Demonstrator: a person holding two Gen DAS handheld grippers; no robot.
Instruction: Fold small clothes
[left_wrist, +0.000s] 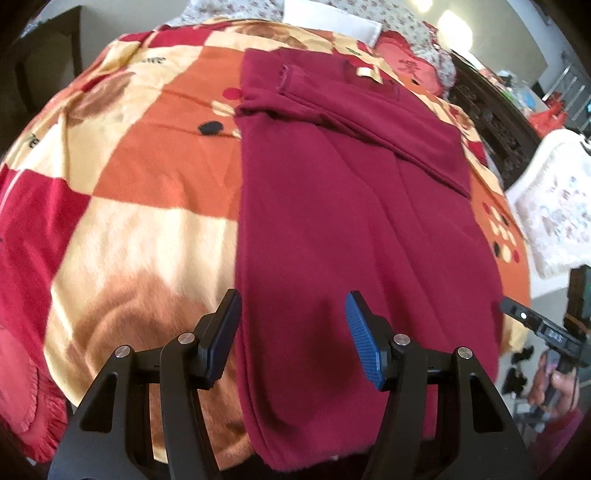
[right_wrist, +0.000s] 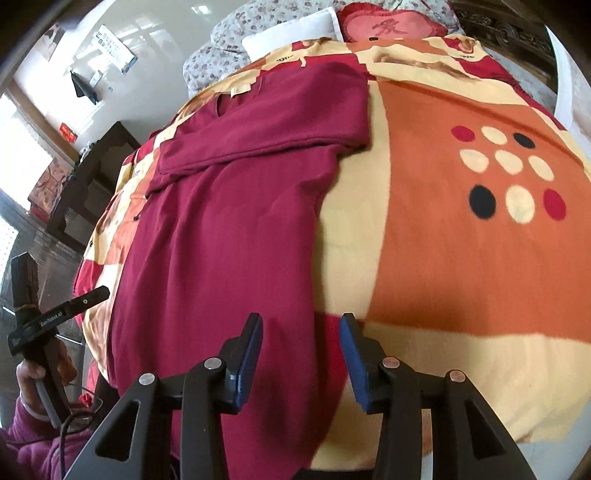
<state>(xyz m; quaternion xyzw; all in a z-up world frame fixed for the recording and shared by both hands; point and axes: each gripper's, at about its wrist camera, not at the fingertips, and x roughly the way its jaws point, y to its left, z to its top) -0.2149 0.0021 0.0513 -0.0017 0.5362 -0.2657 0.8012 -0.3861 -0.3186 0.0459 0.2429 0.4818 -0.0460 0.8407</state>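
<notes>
A dark red long-sleeved top (left_wrist: 351, 206) lies flat and lengthwise on the chequered blanket (left_wrist: 155, 166), with its sleeves folded across the far end. My left gripper (left_wrist: 291, 299) hovers open over the top's near left edge, with nothing between its blue pads. In the right wrist view the same top (right_wrist: 229, 221) fills the left half. There my right gripper (right_wrist: 301, 319) stands open above the garment's near right edge, where cloth meets blanket (right_wrist: 443, 229), gripping nothing. Each view also catches the other hand-held gripper at its side: the right gripper (left_wrist: 546, 328) and the left gripper (right_wrist: 55, 317).
A white pillow (right_wrist: 291, 31), a floral pillow (right_wrist: 229, 33) and a red heart cushion (right_wrist: 391, 26) lie at the far end of the bed. Dark wooden furniture (right_wrist: 92, 177) stands left of the bed. A white floral cover (left_wrist: 554, 206) lies to the right.
</notes>
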